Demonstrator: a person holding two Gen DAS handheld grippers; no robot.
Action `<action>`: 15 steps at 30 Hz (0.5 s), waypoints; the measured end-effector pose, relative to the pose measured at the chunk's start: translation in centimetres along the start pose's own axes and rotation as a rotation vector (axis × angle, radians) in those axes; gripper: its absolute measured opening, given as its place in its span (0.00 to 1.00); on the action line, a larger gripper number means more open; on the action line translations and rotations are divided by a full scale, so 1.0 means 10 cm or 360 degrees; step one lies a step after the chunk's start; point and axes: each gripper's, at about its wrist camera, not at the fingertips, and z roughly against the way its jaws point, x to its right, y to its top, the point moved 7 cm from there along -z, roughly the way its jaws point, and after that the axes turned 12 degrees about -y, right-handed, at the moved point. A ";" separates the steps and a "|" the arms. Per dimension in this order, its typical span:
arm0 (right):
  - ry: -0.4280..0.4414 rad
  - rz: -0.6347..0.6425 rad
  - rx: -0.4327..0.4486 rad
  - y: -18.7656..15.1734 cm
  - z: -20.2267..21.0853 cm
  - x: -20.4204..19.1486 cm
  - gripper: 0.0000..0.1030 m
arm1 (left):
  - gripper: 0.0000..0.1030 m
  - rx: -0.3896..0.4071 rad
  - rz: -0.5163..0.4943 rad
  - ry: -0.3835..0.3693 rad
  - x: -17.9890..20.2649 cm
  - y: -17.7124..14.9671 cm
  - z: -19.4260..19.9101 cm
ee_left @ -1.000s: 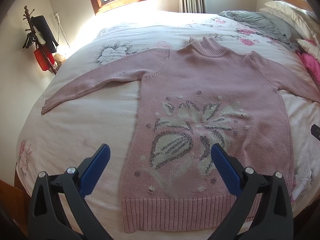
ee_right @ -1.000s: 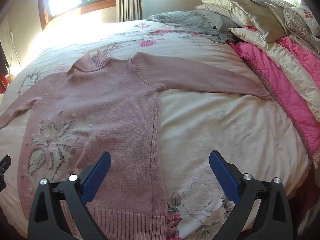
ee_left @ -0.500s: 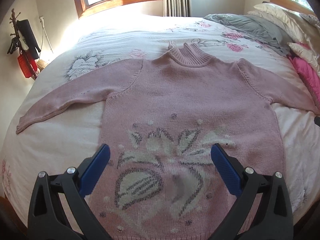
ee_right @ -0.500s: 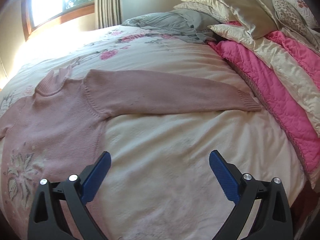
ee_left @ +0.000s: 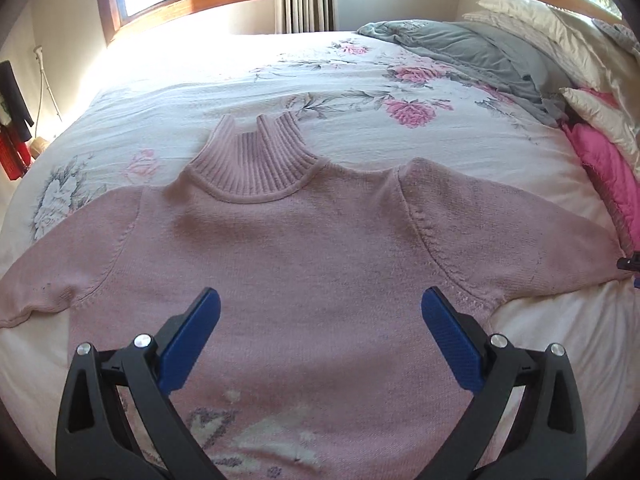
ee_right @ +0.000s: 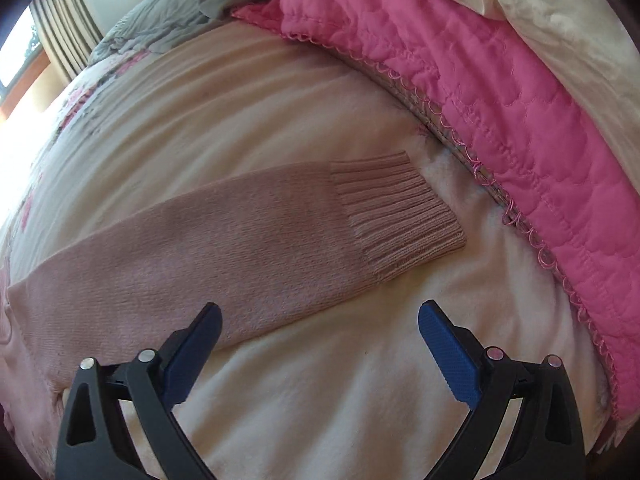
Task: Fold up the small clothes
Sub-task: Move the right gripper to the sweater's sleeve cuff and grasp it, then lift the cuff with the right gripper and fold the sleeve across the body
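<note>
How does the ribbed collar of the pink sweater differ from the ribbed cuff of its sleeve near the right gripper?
The collar is seen in the left wrist view, and its top edge is uneven, with two peaks. The cuff is seen in the right wrist view and lies flat with a straight end. The collar lies on the flowered part of the bedspread, the cuff on a plain cream part beside the pink quilt. Both are pale pink ribbed knit.

sweater (ee_left: 304,248): pale pink knit, ribbed high collar, pale leaf motif on lower front | state: unfolded, flat, front up | pose: both sleeves spread sideways, collar toward the window | right sleeve (ee_right: 224,256): straight, ribbed cuff (ee_right: 400,216) near the pink quilt edge
</note>
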 end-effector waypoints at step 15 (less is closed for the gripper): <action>0.0139 -0.0252 -0.0062 0.27 -0.47 0.25 0.29 | 0.97 -0.0047 -0.0065 -0.0006 0.21 0.15 -0.44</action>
